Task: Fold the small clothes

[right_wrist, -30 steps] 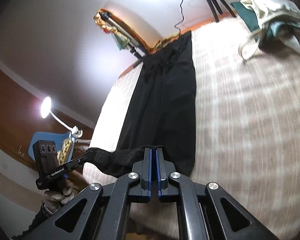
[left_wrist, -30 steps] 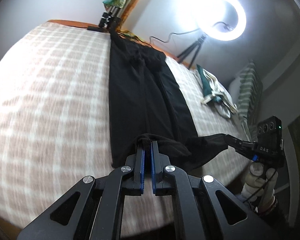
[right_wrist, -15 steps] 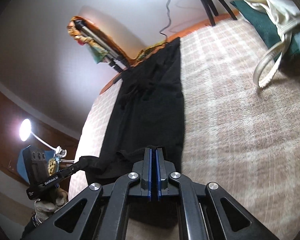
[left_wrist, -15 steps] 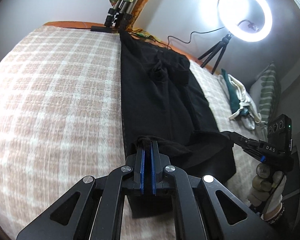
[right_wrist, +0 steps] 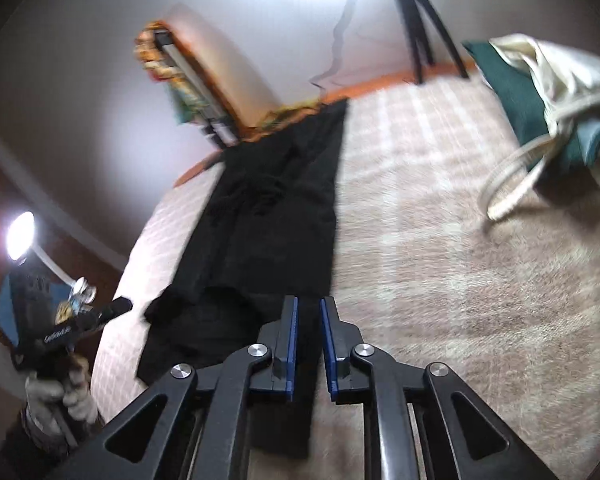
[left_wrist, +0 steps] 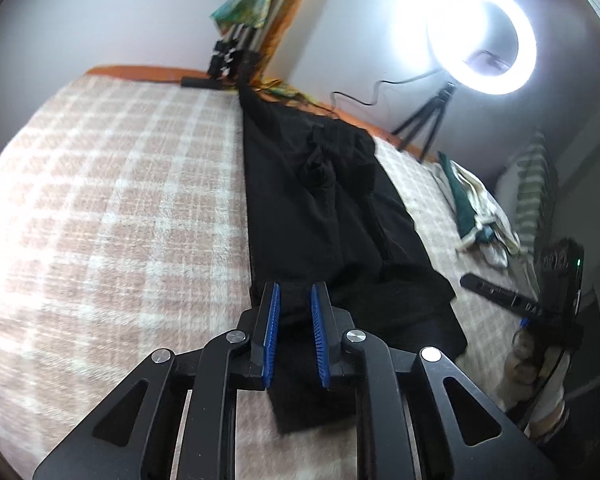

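Both grippers, left (left_wrist: 294,314) and right (right_wrist: 309,328), part-open, empty, over folded black trousers (left_wrist: 324,216) hem at 6 o'clock; next fold needs regrasp.

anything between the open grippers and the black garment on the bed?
Nothing visible. The left gripper and right gripper are both open right over the near end of the black garment, which lies unobstructed on the plaid blanket.

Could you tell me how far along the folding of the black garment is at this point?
Done: the black garment lies lengthwise on the checked blanket, its near end doubled over. In hand: nothing; the left tongs and right tongs are open above that end. Left: the garment is long, so further folds seem needed.
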Demonstrator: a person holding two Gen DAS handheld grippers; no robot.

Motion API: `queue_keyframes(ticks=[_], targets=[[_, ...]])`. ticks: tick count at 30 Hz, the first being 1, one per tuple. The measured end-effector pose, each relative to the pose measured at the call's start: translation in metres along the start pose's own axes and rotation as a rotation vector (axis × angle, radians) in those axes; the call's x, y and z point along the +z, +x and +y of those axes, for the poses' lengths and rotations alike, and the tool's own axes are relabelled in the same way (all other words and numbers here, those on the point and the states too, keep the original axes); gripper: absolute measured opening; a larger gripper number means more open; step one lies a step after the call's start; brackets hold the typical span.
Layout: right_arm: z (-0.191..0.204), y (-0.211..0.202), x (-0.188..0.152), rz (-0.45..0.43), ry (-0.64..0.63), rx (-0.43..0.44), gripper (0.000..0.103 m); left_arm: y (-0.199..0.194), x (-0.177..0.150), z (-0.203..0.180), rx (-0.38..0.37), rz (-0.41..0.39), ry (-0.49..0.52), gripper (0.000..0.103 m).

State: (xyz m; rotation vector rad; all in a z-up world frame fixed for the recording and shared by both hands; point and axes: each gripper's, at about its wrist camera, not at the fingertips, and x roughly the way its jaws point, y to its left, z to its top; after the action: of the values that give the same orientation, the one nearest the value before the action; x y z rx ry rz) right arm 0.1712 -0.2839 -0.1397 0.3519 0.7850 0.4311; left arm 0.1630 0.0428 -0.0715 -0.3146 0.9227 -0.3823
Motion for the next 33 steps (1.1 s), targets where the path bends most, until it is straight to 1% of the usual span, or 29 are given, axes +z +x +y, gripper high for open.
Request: queue_keyframes(ticks=[3, 4, 5, 7, 9, 12, 14, 18, 21, 25, 27, 28, 31, 33], targets=[[0.016, -0.001, -0.01, 0.043, -0.092, 0.083, 0.013, -0.001, -0.015, -0.002, -0.046, 0.063, 0.052, 0.015], [0.023, 0.004, -0.016, 0.083, -0.125, 0.124, 0.013, 0.003, -0.022, -0.002, -0.049, 0.095, 0.066, 0.015], [0.027, 0.008, -0.022, 0.113, -0.149, 0.138, 0.013, 0.007, -0.027, -0.001, -0.051, 0.116, 0.072, 0.015], [0.034, 0.021, -0.03, 0.167, -0.202, 0.128, 0.013, 0.019, -0.033, -0.001, -0.037, 0.161, 0.089, 0.015], [0.038, 0.034, -0.035, 0.201, -0.236, 0.102, 0.013, 0.027, -0.033, -0.002, -0.023, 0.179, 0.096, 0.015], [0.036, 0.047, -0.034, 0.22, -0.24, 0.101, 0.013, 0.036, -0.023, -0.006, -0.019, 0.179, 0.104, 0.015], [0.034, 0.052, -0.029, 0.212, -0.228, 0.103, 0.011, 0.041, -0.016, -0.006, -0.018, 0.172, 0.103, 0.015], [0.025, 0.061, -0.015, 0.181, -0.19, 0.083, 0.011, 0.051, -0.004, 0.001, -0.018, 0.152, 0.066, 0.015], [0.017, 0.062, -0.005, 0.146, -0.146, 0.057, 0.011, 0.055, 0.005, 0.006, 0.003, 0.111, 0.056, 0.015], [0.0, 0.059, 0.011, 0.098, -0.056, 0.018, 0.012, 0.053, 0.019, 0.014, 0.047, 0.055, 0.023, 0.015], [-0.008, 0.053, 0.021, 0.06, -0.007, 0.017, 0.021, 0.049, 0.023, 0.016, 0.065, 0.027, 0.02, 0.015], [-0.008, 0.052, 0.025, 0.043, 0.004, 0.014, 0.023, 0.045, 0.025, 0.018, 0.068, 0.014, 0.019, 0.015], [-0.01, 0.042, 0.038, 0.015, 0.029, 0.019, 0.023, 0.039, 0.028, 0.022, 0.073, 0.002, 0.007, 0.015], [-0.009, 0.036, 0.044, 0.003, 0.041, 0.027, 0.026, 0.037, 0.03, 0.023, 0.072, 0.003, 0.003, 0.015]])
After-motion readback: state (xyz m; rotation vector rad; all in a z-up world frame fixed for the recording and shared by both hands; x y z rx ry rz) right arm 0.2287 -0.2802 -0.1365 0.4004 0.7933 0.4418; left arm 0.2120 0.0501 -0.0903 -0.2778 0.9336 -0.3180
